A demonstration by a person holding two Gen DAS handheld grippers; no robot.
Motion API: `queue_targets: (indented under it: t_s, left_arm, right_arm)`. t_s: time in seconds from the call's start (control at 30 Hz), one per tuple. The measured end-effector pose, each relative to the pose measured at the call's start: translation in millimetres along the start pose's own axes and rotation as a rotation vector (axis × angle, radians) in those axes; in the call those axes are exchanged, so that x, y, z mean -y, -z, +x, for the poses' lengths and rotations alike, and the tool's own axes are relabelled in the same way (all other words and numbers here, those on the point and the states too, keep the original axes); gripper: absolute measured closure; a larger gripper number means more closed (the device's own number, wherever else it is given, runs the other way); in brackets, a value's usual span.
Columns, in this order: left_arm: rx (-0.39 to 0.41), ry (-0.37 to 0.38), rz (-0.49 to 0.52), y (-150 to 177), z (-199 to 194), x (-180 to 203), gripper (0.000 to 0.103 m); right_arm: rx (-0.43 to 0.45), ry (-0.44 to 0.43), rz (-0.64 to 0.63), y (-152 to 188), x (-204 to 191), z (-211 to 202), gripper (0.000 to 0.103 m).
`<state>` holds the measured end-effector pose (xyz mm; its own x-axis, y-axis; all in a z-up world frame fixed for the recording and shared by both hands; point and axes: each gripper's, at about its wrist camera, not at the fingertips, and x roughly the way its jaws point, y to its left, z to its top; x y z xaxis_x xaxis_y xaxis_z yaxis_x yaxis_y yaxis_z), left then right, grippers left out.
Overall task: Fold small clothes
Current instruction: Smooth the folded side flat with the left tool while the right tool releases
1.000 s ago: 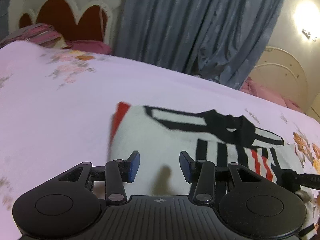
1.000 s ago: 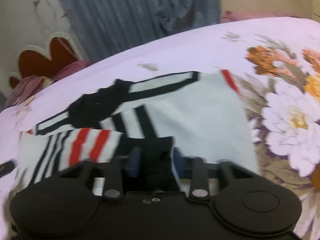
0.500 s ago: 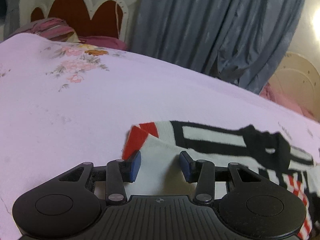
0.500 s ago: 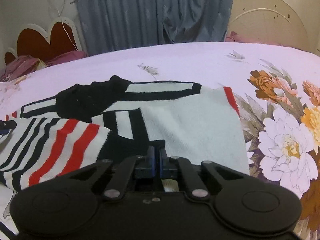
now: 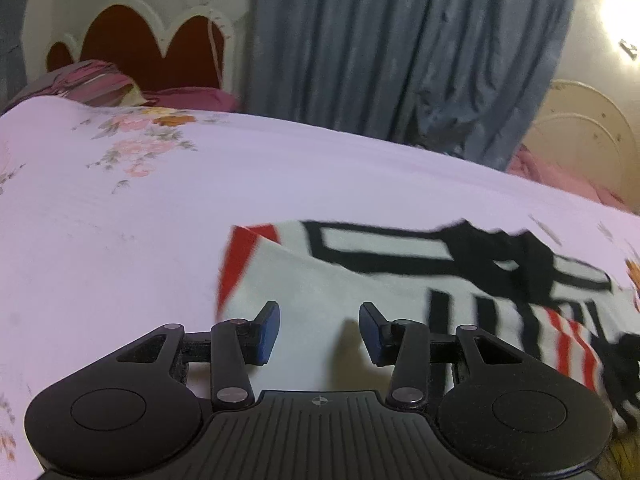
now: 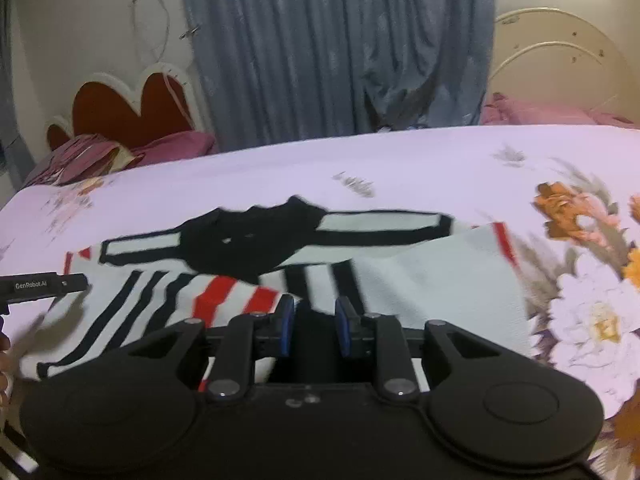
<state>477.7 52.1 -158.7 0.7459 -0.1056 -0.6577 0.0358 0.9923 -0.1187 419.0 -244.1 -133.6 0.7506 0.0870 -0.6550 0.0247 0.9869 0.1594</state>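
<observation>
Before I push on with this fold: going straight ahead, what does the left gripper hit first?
Probably the white knitted garment with black and red stripes: the open left gripper points over its plain white panel. Height above it is unclear.

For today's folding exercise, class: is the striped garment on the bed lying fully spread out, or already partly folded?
Partly folded. The striped garment has a striped sleeve laid across its front, and a plain white panel overlaps the stripes. Neither gripper holds it.

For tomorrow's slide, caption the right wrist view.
Right tool, open, over a striped sweater on a floral bedsheet.
</observation>
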Motion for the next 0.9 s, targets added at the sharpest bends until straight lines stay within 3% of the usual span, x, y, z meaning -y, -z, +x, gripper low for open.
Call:
queue_targets:
  t_s: [0.27,0.4,0.73,0.9]
  left_arm:
    - [-0.030,-0.028,0.094,15,-1,32,0.057]
    - [-0.030,-0.033,0.099,16,0,33,0.054]
    - [-0.033,-0.027,0.087,15,-12,21,0.053]
    - [-0.002,0.013,0.082,30,-47,20,0.052]
  right_arm:
    - [-0.032,-0.036,-0.087,-5,-43,21,0.079]
    - [-0.076,0.001,-0.173,0,-55,38,0.079]
    - [-0.082,0.124,-0.164,10,-11,27,0.079]
    - [-0.044,0.058,-0.113,13,-10,-7,0.075]
